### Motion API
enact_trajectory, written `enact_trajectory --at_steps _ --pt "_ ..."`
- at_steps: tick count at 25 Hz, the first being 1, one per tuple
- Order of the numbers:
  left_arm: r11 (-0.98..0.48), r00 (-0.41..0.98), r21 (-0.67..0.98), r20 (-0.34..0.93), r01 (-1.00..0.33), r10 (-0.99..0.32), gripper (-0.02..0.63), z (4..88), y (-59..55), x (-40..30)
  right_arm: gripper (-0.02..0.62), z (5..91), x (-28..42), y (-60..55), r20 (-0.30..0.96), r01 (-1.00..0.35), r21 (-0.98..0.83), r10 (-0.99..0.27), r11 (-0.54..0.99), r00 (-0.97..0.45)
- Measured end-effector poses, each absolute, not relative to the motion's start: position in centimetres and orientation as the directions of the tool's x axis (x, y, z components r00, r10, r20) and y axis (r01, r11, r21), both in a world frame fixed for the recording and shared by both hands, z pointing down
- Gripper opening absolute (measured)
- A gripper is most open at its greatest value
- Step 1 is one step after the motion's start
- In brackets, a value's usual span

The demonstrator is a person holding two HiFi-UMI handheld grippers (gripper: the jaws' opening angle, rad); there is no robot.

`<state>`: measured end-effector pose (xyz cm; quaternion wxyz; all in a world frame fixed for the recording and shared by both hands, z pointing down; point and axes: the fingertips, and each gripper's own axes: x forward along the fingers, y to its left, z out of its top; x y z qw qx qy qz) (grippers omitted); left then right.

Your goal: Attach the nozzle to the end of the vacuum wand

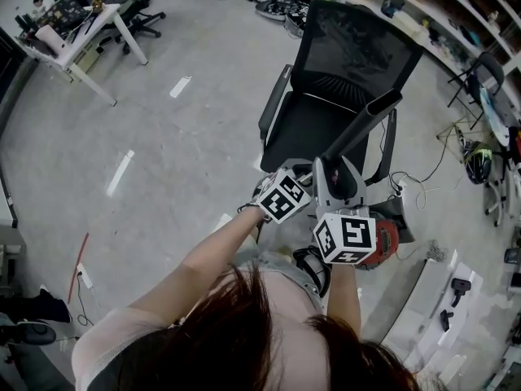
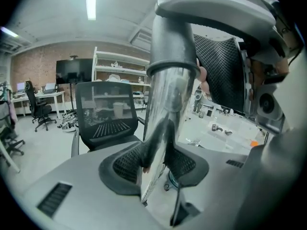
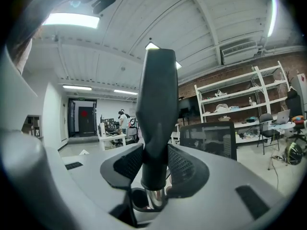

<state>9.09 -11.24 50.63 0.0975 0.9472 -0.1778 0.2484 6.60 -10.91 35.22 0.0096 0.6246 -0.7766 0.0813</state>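
Note:
In the head view a dark grey nozzle [image 1: 362, 129] slants up to the right over the chair. My right gripper [image 1: 338, 182] is shut on its lower part. In the right gripper view the nozzle [image 3: 156, 114] stands upright between the mesh pads of my right gripper [image 3: 153, 164], and the shiny wand [image 3: 154, 198] enters its bottom end. My left gripper [image 1: 303, 177] sits just beside it. In the left gripper view my left gripper [image 2: 156, 164] is shut on the chrome wand [image 2: 160, 128], whose top goes into the nozzle's grey collar [image 2: 172, 47].
A black mesh office chair [image 1: 342, 72] stands right behind the grippers. The red vacuum body [image 1: 386, 243] lies low at the right, with cables [image 1: 415, 187] on the floor. A white desk [image 1: 81, 31] is far left, and shelves [image 1: 456, 23] line the right.

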Motion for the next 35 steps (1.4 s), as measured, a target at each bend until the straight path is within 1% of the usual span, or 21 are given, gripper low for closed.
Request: enact_trajectory --at_steps 5,13,17,22,28,31,35 --pt "-0.928 0.821 0.081 0.498 -0.364 -0.279 0.16 50.3 -10.5 8.5 0.17 35.2 5.9 -10.2 0.099 -0.944 -0.161 -0.947 0.288 -0.306" --pt "-0.936 0.82 0.067 0.506 -0.346 -0.267 0.158 50.3 -9.6 8.3 0.17 35.4 5.7 -9.8 0.115 -0.915 -0.197 -0.918 0.353 -0.379" --pt "-0.937 0.823 0.081 0.508 -0.339 -0.254 0.16 50.4 -9.7 8.2 0.167 35.2 5.5 -9.4 0.076 -0.94 -0.141 -0.944 0.31 -0.322" --pt "-0.939 0.826 0.083 0.506 -0.333 -0.248 0.16 50.3 -9.8 8.3 0.166 35.2 5.9 -9.2 0.026 -0.961 -0.16 -0.972 0.225 -0.233" --pt "-0.93 0.821 0.065 0.495 -0.361 -0.284 0.158 50.2 -9.8 8.2 0.164 35.2 6.0 -8.9 0.004 -0.978 -0.171 -0.993 0.117 -0.119" --pt "-0.937 0.825 0.058 0.494 -0.345 -0.274 0.158 50.2 -9.7 8.1 0.164 35.2 5.8 -8.8 0.02 -0.977 -0.181 -0.992 0.117 -0.122" --pt "-0.956 0.845 0.035 0.478 -0.291 -0.24 0.155 50.0 -8.4 8.0 0.166 35.1 5.4 -7.7 0.072 -0.973 -0.168 -0.982 0.16 -0.174"
